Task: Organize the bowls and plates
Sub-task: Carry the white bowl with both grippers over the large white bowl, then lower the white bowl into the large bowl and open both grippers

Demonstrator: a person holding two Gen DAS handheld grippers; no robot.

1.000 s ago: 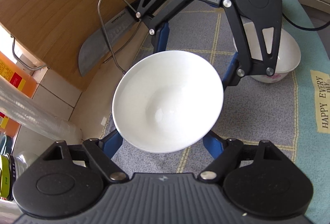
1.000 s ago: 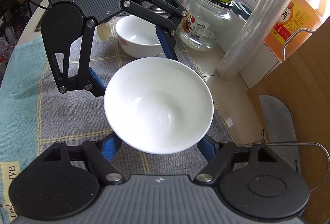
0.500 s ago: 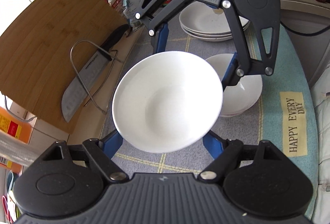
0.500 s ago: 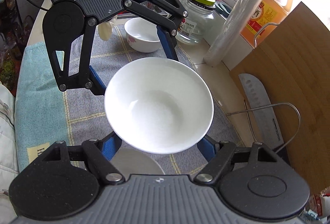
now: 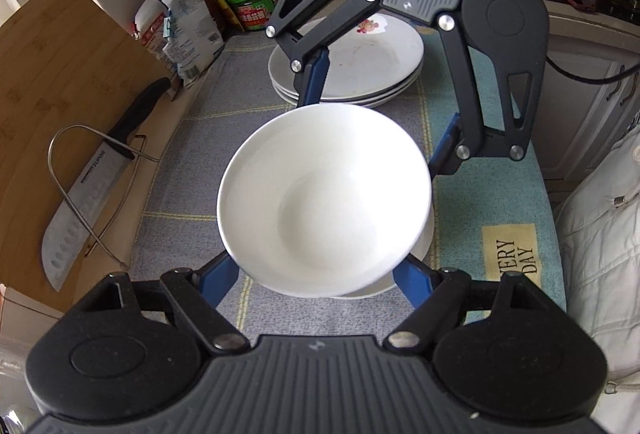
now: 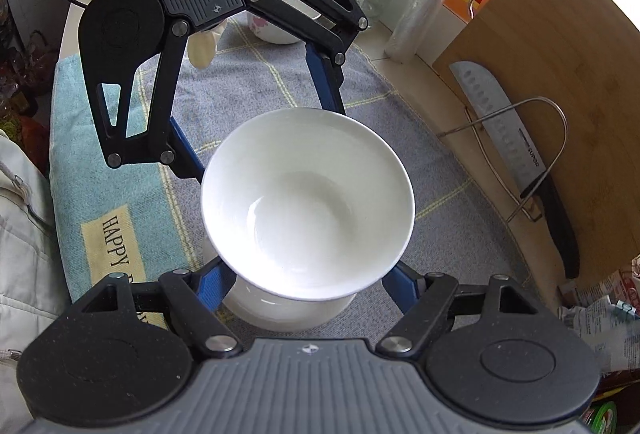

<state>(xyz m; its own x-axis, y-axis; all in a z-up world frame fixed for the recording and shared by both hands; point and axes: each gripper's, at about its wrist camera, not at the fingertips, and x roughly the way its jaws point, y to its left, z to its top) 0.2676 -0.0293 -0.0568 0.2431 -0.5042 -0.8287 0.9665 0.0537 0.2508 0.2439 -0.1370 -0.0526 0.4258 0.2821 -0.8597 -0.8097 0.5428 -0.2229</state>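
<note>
Bowl first: white, empty, and we carried it between both tools, each one clamped across its rim from opposite sides so it rode level. Our left hand-held gripper had its blue fingers spread wide and pressed on the near rim; our right hand-held gripper did the same from its side, likewise closed on the bowl. We judged two grips were used because one pair could let so wide a dish tip. It hung over the bowl stack on the cloth-covered desk, peeking out at 6 o'clock beneath it, not yet touching as far as we could tell. Plates waited stacked at 12 o'clock. A knife lay at 9 o'clock against the cutting board, well apart.
</note>
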